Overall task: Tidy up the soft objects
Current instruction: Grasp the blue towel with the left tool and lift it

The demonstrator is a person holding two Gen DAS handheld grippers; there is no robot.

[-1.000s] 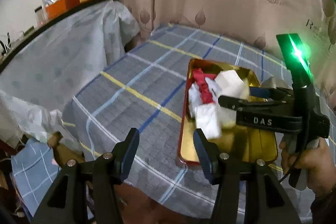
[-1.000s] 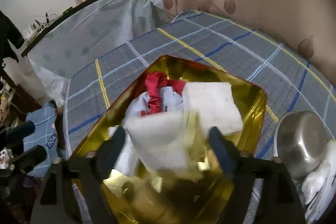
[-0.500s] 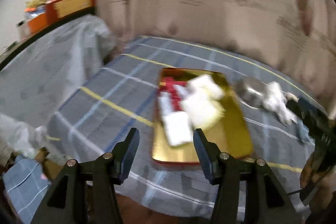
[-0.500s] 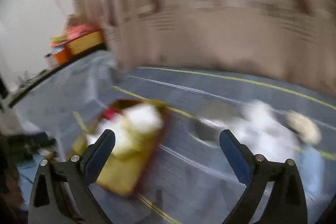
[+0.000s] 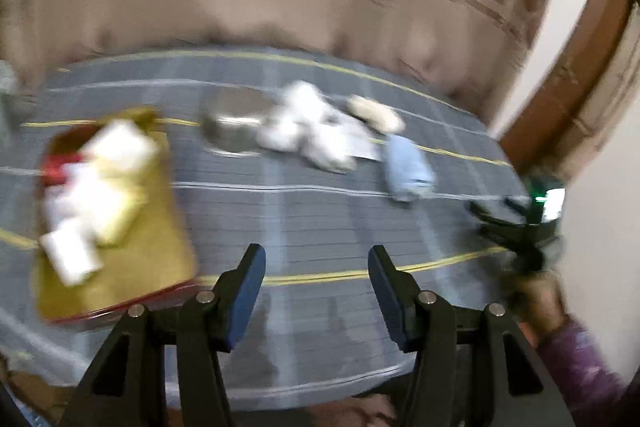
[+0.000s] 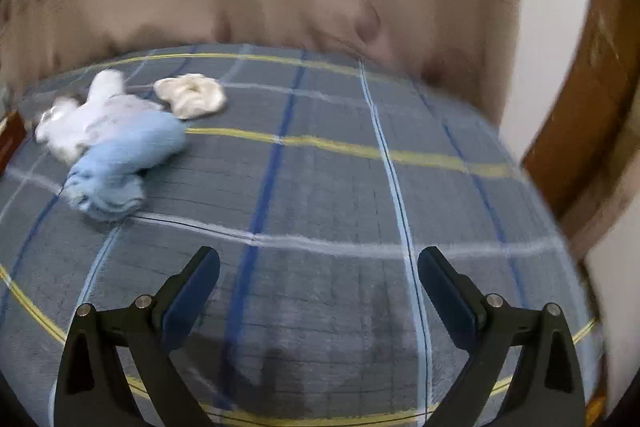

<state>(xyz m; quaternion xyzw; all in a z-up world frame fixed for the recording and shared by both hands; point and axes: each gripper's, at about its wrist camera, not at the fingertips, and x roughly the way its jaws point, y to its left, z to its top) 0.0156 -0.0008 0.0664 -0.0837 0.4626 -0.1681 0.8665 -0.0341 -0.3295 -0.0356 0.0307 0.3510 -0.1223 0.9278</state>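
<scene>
No legible writing through blur; left hand-held gripper (image 5: pixel 316 269) and right hand-held gripper (image 6: pixel 319 273) both spread apart, empty, above plaid-clothed worktop (image 6: pixel 340 195); fluffy light-blue cloth (image 6: pixel 120 163) lying beside white plush (image 6: pixel 84 119) and cream scrunchie (image 6: pixel 190 95).

Your bench (image 6: pixel 320 187) wears a matt woven plaid cloth. The gold tin (image 5: pixel 132 267) shines like polished metal, as does the steel bowl (image 5: pixel 228 131). The blue sock (image 6: pixel 120 155) looks soft knit; the cream scrunchie (image 6: pixel 190 95) has a satin sheen.
</scene>
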